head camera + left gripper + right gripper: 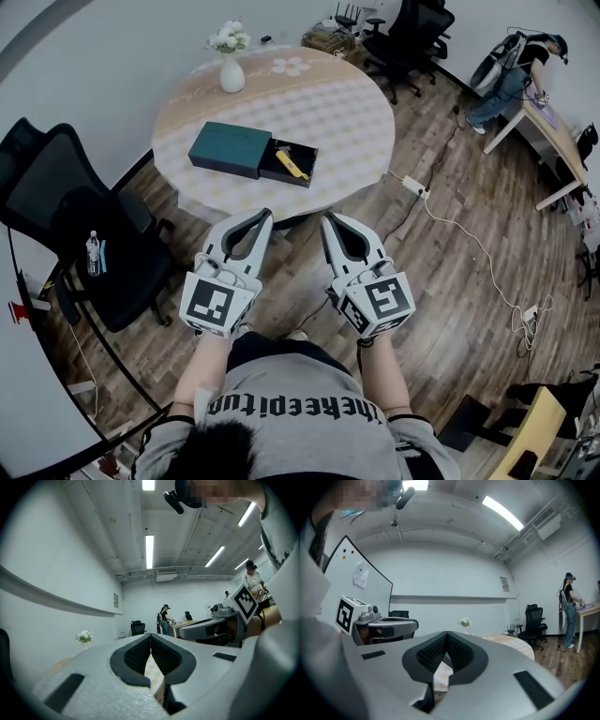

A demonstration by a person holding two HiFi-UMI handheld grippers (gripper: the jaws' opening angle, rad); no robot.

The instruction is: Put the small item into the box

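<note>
**Small item lying in the open box**

It's yellow, and I see it resting in the black tray slid out of the teal box on the round table. My left gripper and right gripper hover side by side at the table's near edge. Both claws are pinched together with nothing between them. A flower vase stands at the far rim.

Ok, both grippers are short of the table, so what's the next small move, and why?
Probably bring the right gripper forward over the table toward the yellow item, opening its jaws on the way. It and the left gripper are both shut, empty and short of the table edge. The item lies in the black tray beside the green box.
</note>
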